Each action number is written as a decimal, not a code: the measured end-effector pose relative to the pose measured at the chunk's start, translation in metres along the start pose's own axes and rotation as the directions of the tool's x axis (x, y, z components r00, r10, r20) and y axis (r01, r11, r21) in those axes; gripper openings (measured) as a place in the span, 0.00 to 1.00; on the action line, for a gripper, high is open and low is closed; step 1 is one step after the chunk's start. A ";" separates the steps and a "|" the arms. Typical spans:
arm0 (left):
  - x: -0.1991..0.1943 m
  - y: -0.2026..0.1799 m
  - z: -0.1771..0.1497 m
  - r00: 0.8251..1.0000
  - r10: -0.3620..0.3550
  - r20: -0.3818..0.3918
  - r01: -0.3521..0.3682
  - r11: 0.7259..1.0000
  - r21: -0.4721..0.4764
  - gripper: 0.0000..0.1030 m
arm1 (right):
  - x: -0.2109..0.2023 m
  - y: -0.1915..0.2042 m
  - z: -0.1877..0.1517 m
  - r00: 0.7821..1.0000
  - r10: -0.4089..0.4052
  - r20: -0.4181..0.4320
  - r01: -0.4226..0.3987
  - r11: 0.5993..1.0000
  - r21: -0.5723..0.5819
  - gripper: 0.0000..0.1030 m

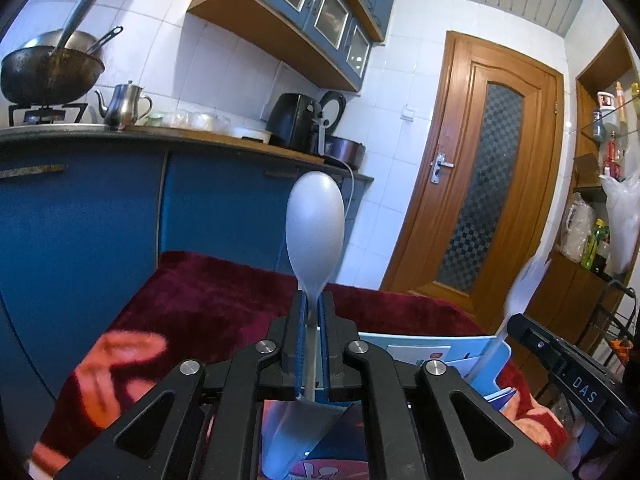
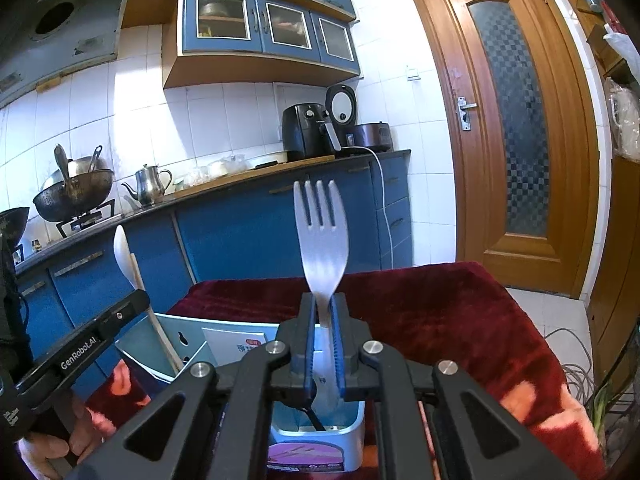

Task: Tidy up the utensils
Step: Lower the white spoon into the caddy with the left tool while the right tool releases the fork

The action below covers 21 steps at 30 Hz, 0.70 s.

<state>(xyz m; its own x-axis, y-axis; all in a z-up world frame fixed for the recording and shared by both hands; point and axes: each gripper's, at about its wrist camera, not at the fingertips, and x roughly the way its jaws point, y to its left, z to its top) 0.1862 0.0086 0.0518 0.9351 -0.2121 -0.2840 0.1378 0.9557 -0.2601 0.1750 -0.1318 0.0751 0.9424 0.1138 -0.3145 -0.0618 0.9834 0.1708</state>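
My left gripper point(image 1: 313, 304) is shut on the handle of a grey spoon point(image 1: 315, 228), which stands upright with its bowl up. My right gripper point(image 2: 323, 306) is shut on a grey fork point(image 2: 322, 236), tines up. Below both is a light blue utensil holder point(image 2: 320, 432) on the dark red cloth point(image 2: 420, 312); its rim also shows in the left wrist view point(image 1: 424, 350). The right gripper with the fork shows at the right of the left wrist view point(image 1: 524, 284). The left gripper with the spoon shows at the left of the right wrist view point(image 2: 124, 256).
A blue kitchen counter point(image 2: 240, 224) runs behind the table, with a wok point(image 2: 74, 194), a steel teapot point(image 2: 150, 184) and a black air fryer point(image 2: 306, 128). A wooden door point(image 2: 508, 120) is at the right. Shelves with bottles point(image 1: 600, 240) stand at the far right.
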 end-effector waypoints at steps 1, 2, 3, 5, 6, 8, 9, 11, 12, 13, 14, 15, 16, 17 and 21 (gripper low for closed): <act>0.000 0.000 0.000 1.000 0.004 -0.005 -0.004 1.000 -0.002 0.13 | 0.000 0.000 0.000 1.000 0.000 0.001 0.000 1.000 0.001 0.18; -0.001 0.001 0.000 1.000 0.006 -0.007 -0.006 1.000 -0.005 0.15 | -0.001 0.000 0.000 1.000 0.002 0.002 -0.002 1.000 0.003 0.19; -0.001 0.001 0.000 1.000 0.007 -0.009 -0.007 1.000 -0.005 0.16 | -0.001 0.000 0.000 1.000 0.003 0.003 -0.003 1.000 0.005 0.20; -0.002 0.001 0.001 1.000 0.014 -0.020 -0.014 1.000 -0.005 0.18 | -0.002 0.000 0.000 1.000 0.005 0.005 -0.005 1.000 0.008 0.20; -0.003 0.000 0.001 1.000 0.016 -0.025 -0.016 1.000 -0.005 0.18 | -0.003 0.001 0.001 1.000 0.006 0.006 -0.006 1.000 0.009 0.20; -0.005 -0.001 0.002 0.999 0.015 -0.031 -0.015 1.000 0.000 0.18 | -0.004 0.001 0.001 1.000 0.006 0.005 -0.006 1.000 0.010 0.20; -0.008 -0.002 0.003 0.999 0.016 -0.036 -0.016 1.000 0.005 0.18 | -0.004 0.001 0.001 1.000 0.008 0.004 -0.008 1.000 0.012 0.20; -0.012 -0.004 0.004 0.999 0.017 -0.040 -0.017 1.000 0.012 0.19 | -0.007 0.001 0.002 1.000 0.012 0.006 -0.012 1.000 0.012 0.20; -0.014 -0.005 0.004 0.999 0.018 -0.043 -0.018 1.000 0.016 0.19 | -0.010 0.002 0.002 1.000 0.013 0.007 -0.013 1.000 0.011 0.20; -0.018 -0.007 0.004 0.999 0.020 -0.046 -0.019 1.000 0.021 0.19 | -0.013 0.003 0.002 1.000 0.015 0.008 -0.015 1.000 0.010 0.20; -0.020 -0.008 0.004 0.999 0.020 -0.049 -0.019 1.000 0.025 0.19 | -0.016 0.003 0.002 1.000 0.017 0.009 -0.017 1.000 0.010 0.20; -0.023 -0.009 0.004 0.998 0.021 -0.054 -0.020 0.999 0.030 0.19 | -0.019 0.004 0.002 1.000 0.020 0.009 -0.020 1.000 0.009 0.20; -0.026 -0.011 0.003 0.998 0.023 -0.060 -0.020 0.999 0.035 0.19 | -0.022 0.005 0.002 1.000 0.021 0.010 -0.021 1.000 0.009 0.20; -0.028 -0.012 0.003 0.998 0.023 -0.065 -0.021 0.999 0.039 0.19 | -0.025 0.007 0.002 1.000 0.023 0.010 -0.023 1.000 0.007 0.20; -0.041 -0.017 0.002 0.996 0.026 -0.083 -0.022 0.998 0.053 0.19 | -0.039 0.011 0.002 0.999 0.031 0.013 -0.031 1.000 0.003 0.20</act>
<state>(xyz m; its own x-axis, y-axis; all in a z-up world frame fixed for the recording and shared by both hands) 0.1464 0.0017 0.0698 0.9081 -0.2032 -0.3662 0.1347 0.9696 -0.2042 0.1385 -0.1260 0.0915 0.9442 0.1424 -0.2971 -0.0900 0.9790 0.1831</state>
